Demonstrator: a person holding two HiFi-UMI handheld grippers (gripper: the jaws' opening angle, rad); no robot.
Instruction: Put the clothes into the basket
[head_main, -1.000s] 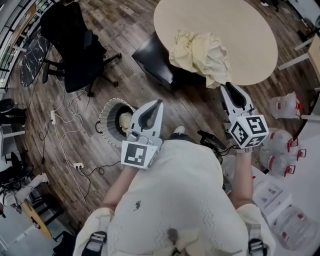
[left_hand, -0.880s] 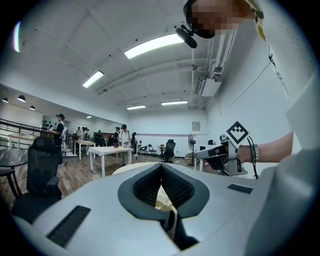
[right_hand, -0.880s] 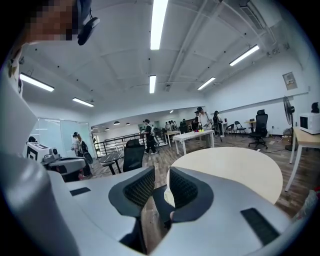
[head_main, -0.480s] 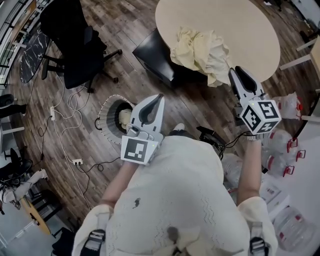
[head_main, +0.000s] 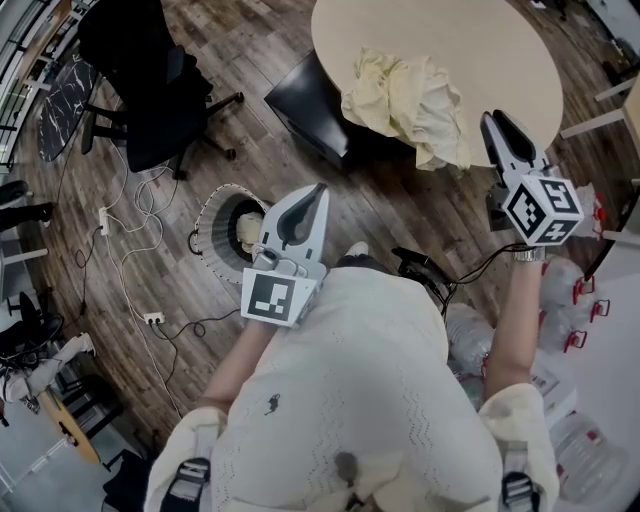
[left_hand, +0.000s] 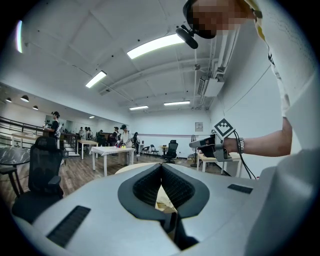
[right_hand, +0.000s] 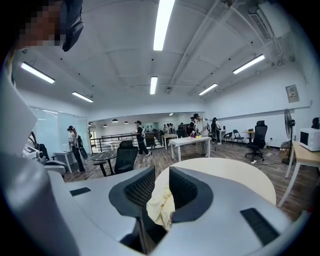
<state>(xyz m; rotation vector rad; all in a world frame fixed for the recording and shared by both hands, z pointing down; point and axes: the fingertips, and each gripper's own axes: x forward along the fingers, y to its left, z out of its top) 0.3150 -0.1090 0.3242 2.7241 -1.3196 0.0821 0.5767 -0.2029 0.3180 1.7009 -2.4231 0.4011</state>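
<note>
**An open-plan office floor**

We are standing in a large shared office. A wheeled desk chair (head_main: 150, 90) is sitting on wood-plank flooring (head_main: 400, 210), and a power strip (head_main: 154, 318) is lying on the boards. Long strip lights (right_hand: 163, 22) are glowing on the high ceiling, and people (right_hand: 140, 137) are gathering around white worktables (right_hand: 190, 142) farther back.

Wood floor (head_main: 260, 50), round beige table (head_main: 500, 50), black office chair (head_main: 140, 60), ceiling strip lights (right_hand: 163, 20)

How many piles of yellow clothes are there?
2. One pile lies on the round table; one lump sits in the basket on the floor. More could be hidden underneath.
</note>
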